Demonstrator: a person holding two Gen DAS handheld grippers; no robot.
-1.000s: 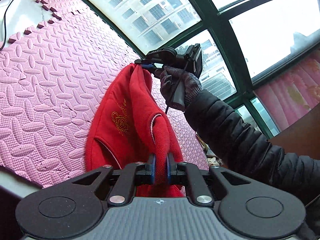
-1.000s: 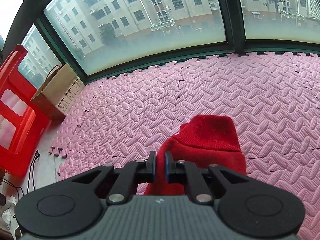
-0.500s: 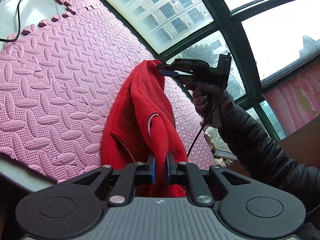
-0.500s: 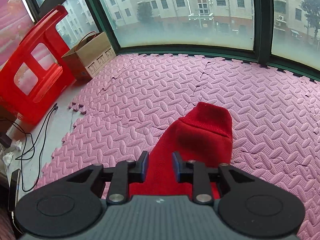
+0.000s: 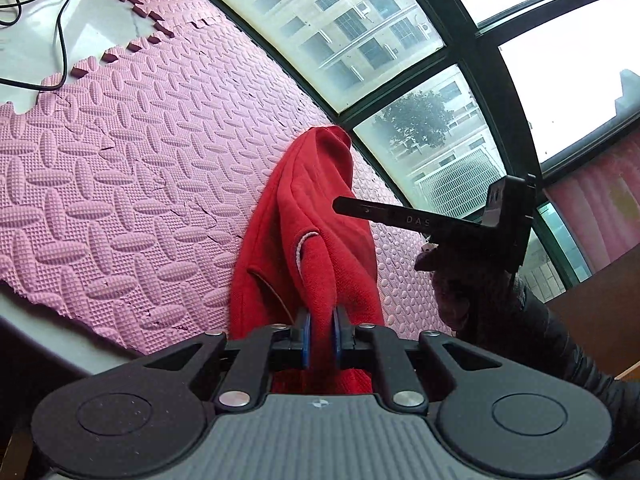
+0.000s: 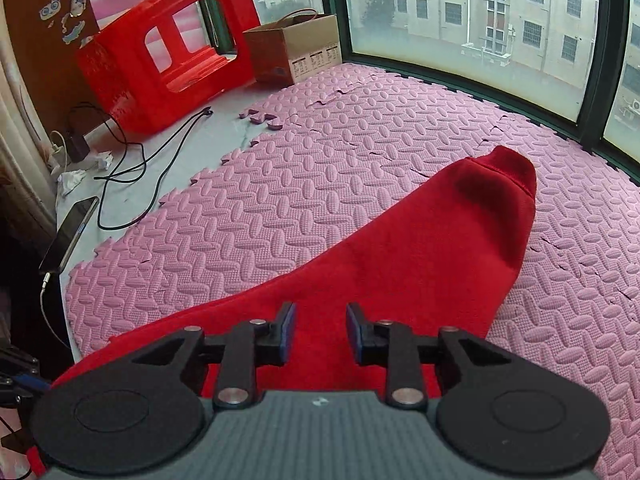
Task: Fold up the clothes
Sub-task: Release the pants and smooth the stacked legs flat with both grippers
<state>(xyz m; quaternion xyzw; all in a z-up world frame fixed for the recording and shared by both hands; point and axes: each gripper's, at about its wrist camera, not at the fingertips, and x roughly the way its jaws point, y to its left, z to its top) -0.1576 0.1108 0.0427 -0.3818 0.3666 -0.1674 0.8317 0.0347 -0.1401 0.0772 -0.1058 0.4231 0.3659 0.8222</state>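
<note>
A red sweatshirt [image 5: 304,236] stretches over the pink foam mat [image 5: 120,184]. My left gripper [image 5: 320,332] is shut on a fold of it at its near end. In the left wrist view my right gripper [image 5: 340,205] hangs beside the garment, a little above it, held by a gloved hand. In the right wrist view my right gripper [image 6: 320,330] is open and empty above the red fabric [image 6: 420,248], whose ribbed cuff [image 6: 508,168] lies on the mat [image 6: 280,208].
A red plastic stool [image 6: 160,52] and a cardboard box [image 6: 296,48] stand at the mat's far left by the window. Black cables [image 6: 132,160] and a phone [image 6: 68,236] lie on the bare floor to the left. Glass windows [image 5: 360,32] bound the mat.
My right gripper opened and let go of the sweatshirt, then drew back to the right. The released end dropped onto the mat. My left gripper kept its hold.
</note>
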